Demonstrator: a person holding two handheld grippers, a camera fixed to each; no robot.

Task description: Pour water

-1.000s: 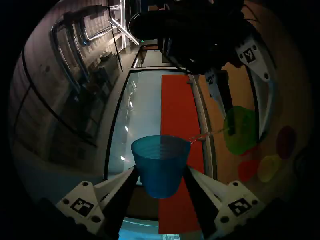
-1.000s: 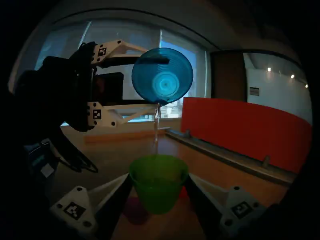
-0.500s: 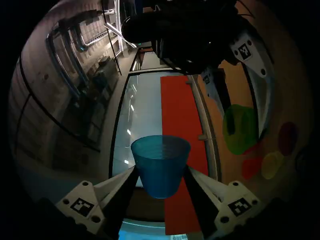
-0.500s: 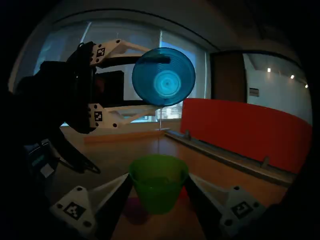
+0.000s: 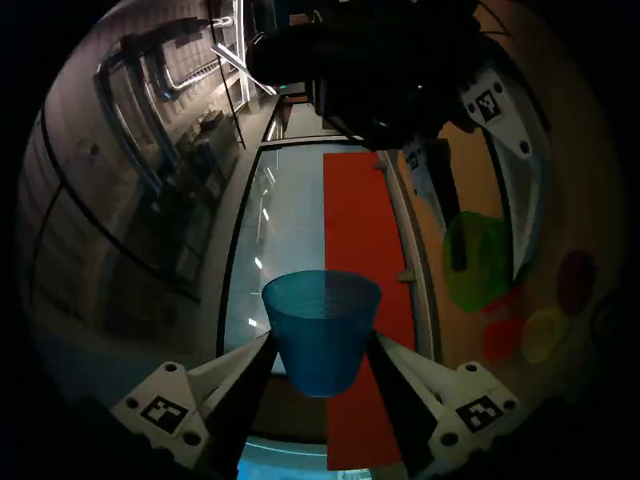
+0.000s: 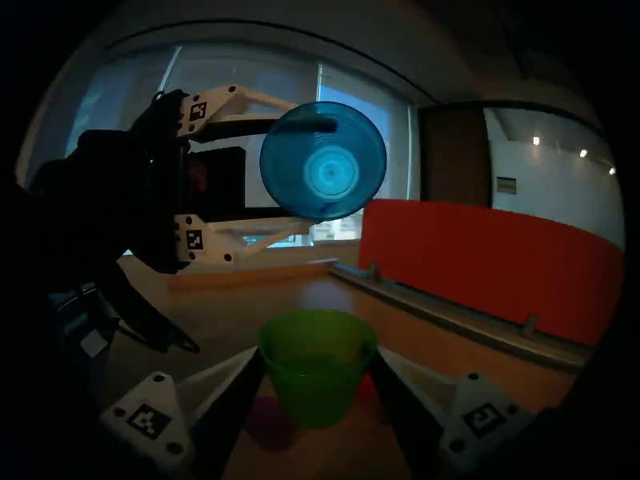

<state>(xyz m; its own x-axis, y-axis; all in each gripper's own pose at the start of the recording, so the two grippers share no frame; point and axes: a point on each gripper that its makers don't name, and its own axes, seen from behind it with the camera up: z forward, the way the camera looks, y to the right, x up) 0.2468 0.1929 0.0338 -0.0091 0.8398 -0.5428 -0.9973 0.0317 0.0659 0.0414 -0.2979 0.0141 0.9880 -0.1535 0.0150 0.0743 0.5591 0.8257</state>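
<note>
A long red panel (image 6: 496, 256) is stretching across the right of the right gripper view, behind a wooden table (image 6: 240, 312) that is filling the lower middle of the frame. In the upper left, the left gripper (image 6: 308, 172) is clamping both fingers on a blue cup (image 6: 322, 156), which is lying tipped on its side with its open mouth facing the camera, above the green cup (image 6: 318, 380) and apart from it. At bottom centre, the right gripper (image 6: 318, 356) is pinching the green cup upright between its two fingers. In the left gripper view, the blue cup is sitting at bottom centre between that gripper's fingers, with the green cup showing at centre right. A purple piece (image 5: 574, 280), a yellow piece (image 5: 544, 336) and a red piece (image 5: 500, 336) are resting on the table at lower right.
</note>
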